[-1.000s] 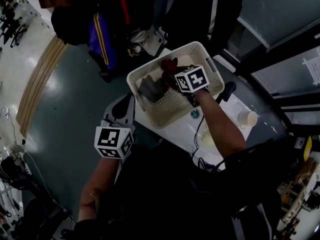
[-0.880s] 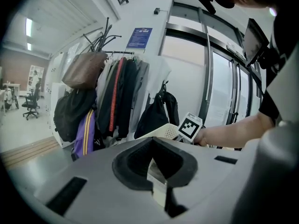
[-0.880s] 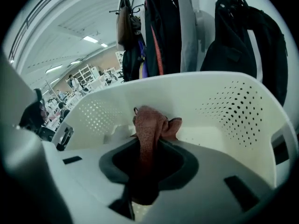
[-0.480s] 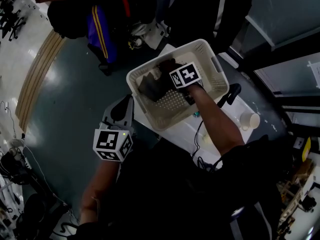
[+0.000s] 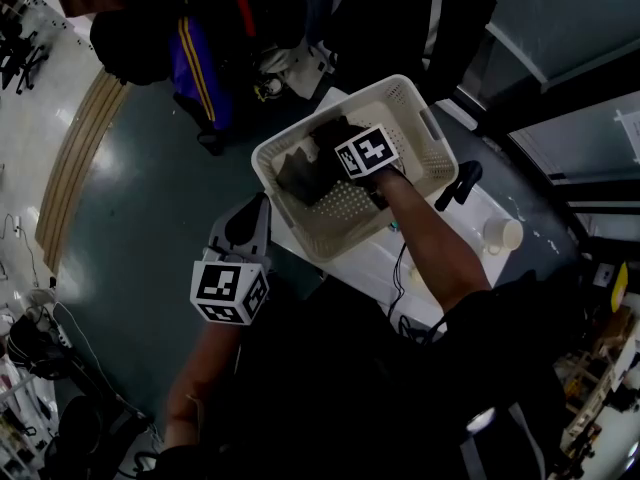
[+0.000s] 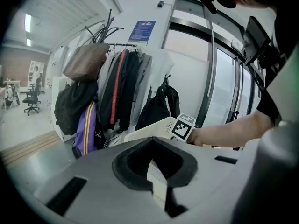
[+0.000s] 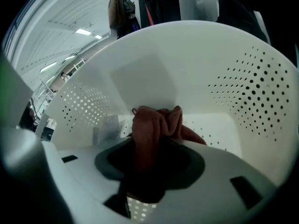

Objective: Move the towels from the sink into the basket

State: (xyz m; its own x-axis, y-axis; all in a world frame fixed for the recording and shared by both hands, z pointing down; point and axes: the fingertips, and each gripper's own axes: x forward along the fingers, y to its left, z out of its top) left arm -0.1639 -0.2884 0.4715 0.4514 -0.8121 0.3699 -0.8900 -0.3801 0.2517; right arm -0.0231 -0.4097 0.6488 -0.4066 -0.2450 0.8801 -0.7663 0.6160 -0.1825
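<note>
Far left: a pale wooden strip (image 5: 75, 158) curves along the edge of the floor.
Floor: dull grey-green floor (image 5: 140, 198), smooth, with light glare on it.
Room, back: a rack of hanging coats and bags (image 5: 190, 28), among them a purple bag with yellow stripes (image 5: 195, 68); tall glass doors (image 6: 219, 78) stand to the right of it.
Left gripper (image 5: 258, 208): I hold it low beside the table edge, pointing towards the basket; jaws apart, nothing between them.
Basket (image 5: 418, 133): white, perforated, standing on the near-left end of the table.
Grey towel (image 5: 298, 176): lies crumpled against the basket's left inner wall.
Right gripper (image 7: 148, 174): reaches down inside the basket from my side. Its jaws have just been opening.
Rust-brown towel (image 7: 152, 125): stands bunched in the gap between my right jaws, with dark space on either side of it, low over the basket bottom and just right of the grey towel.
Table (image 5: 450, 223): white top, running off to the right past the basket.
Far right: a paper cup (image 5: 500, 233) stands on the table, well apart from the basket.
</note>
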